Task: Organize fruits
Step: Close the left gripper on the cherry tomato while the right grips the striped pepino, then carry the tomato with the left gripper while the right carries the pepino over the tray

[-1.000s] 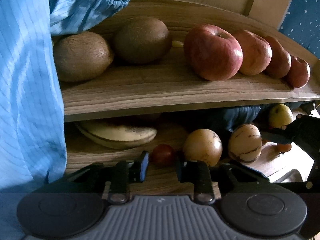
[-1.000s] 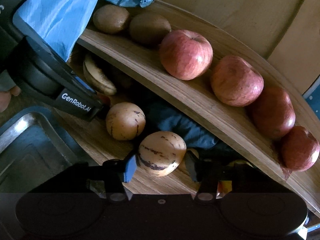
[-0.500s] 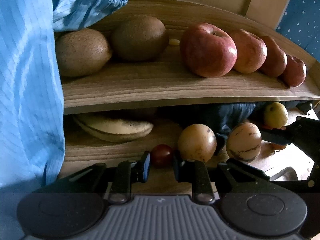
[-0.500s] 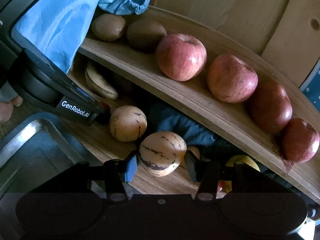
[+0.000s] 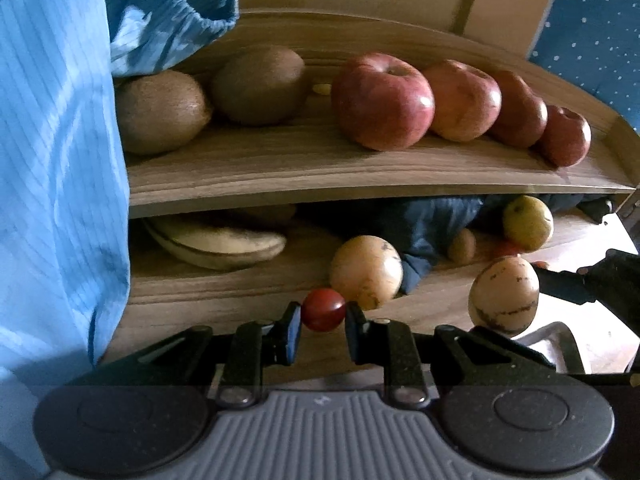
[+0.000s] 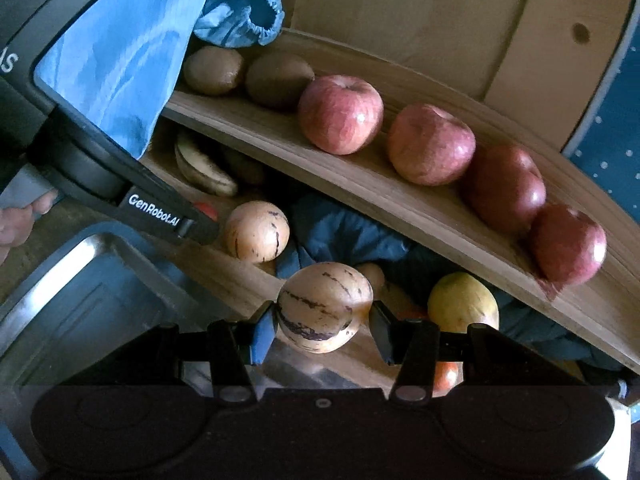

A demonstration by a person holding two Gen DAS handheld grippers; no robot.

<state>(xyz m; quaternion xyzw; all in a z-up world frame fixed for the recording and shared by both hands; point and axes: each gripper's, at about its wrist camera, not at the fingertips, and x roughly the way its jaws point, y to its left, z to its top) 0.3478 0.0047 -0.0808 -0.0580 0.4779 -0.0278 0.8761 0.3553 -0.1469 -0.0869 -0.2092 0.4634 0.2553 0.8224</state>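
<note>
My left gripper (image 5: 323,322) is shut on a small red tomato (image 5: 323,309), held just in front of the lower shelf (image 5: 224,300). My right gripper (image 6: 323,326) is shut on a striped tan melon (image 6: 324,306), also seen at the right of the left wrist view as the striped melon (image 5: 503,294). A second tan melon (image 6: 256,230) rests on the lower shelf beside the left gripper (image 6: 200,228). The upper shelf (image 5: 320,168) carries two kiwis (image 5: 160,110) and a row of red apples (image 5: 382,106).
A banana (image 5: 216,242) lies at the lower shelf's left. A dark blue cloth (image 6: 344,236) and a yellow-green fruit (image 6: 462,300) sit further right. A metal tray (image 6: 80,280) lies below the shelf. A person's blue sleeve (image 5: 60,160) fills the left side.
The left fingers closed in on the tomato and it now sits higher between them. The right gripper drew back from the shelf with the striped melon.
</note>
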